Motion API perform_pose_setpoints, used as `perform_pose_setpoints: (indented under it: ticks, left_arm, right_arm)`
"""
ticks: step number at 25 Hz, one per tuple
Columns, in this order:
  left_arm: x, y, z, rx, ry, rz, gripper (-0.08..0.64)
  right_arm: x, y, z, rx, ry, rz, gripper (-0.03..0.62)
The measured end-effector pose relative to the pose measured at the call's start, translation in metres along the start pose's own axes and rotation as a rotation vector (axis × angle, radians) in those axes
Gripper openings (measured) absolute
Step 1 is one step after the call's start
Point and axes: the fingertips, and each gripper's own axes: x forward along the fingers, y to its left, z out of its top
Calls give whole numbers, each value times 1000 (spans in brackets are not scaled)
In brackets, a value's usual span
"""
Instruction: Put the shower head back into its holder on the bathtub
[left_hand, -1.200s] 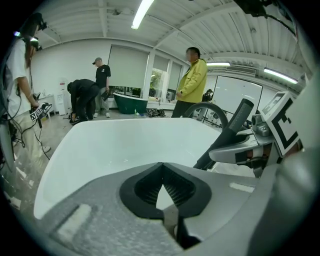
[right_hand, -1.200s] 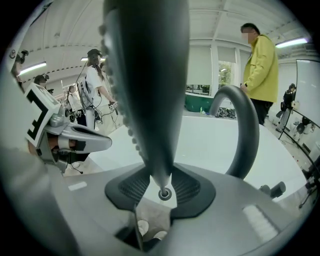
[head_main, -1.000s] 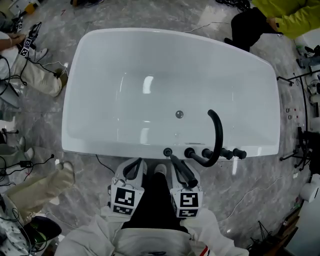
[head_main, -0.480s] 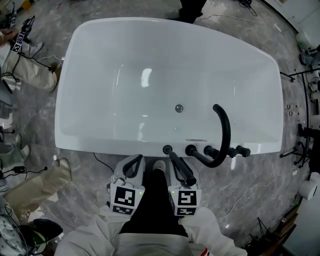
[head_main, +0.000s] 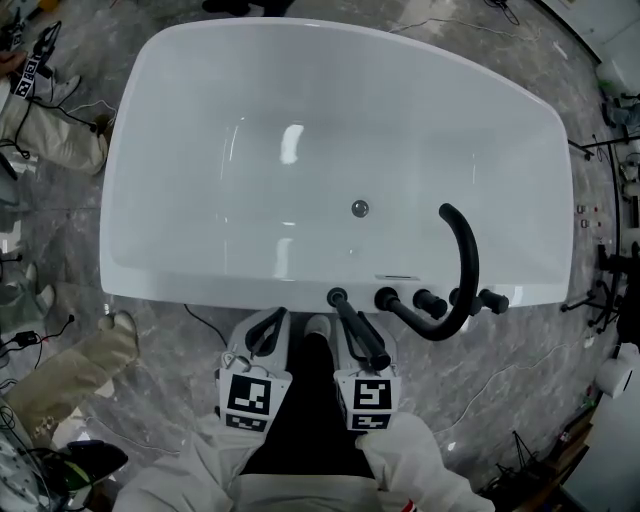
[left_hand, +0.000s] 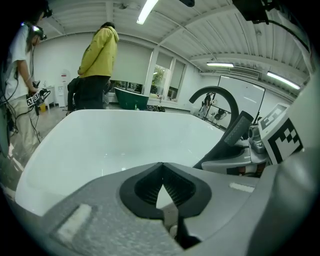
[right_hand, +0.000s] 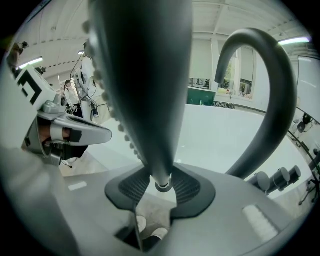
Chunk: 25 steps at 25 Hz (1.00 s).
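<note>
The black shower head (head_main: 361, 336) is a long wand, and my right gripper (head_main: 368, 352) is shut on its handle just below the white bathtub's (head_main: 180, 288) near rim. Its upper end lies close beside the round black holder (head_main: 337, 297) on that rim. In the right gripper view the shower head (right_hand: 145, 90) fills the middle and narrows down into the jaws. My left gripper (head_main: 268, 328) is shut with nothing in it, beside the right one. Its pads meet in the left gripper view (left_hand: 162, 167).
A curved black spout (head_main: 462, 268) and black knobs (head_main: 430, 303) stand on the rim right of the holder. A person's legs (head_main: 50, 140) and cables lie on the marble floor at left. A person in yellow (left_hand: 100, 60) stands beyond the tub. Stands and gear crowd the right edge (head_main: 610, 260).
The tub has drifted toward the top of the head view, and the person in yellow has left that view. Both grippers keep their grip and their place in the picture.
</note>
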Motion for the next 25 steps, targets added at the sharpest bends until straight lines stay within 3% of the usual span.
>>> perform_pose_setpoints:
  ticks: [25]
  left_arm:
    - [17,13,-14,-43,20,-8,2]
  right_arm:
    - [34,-1,-18,-18,75,-4,137]
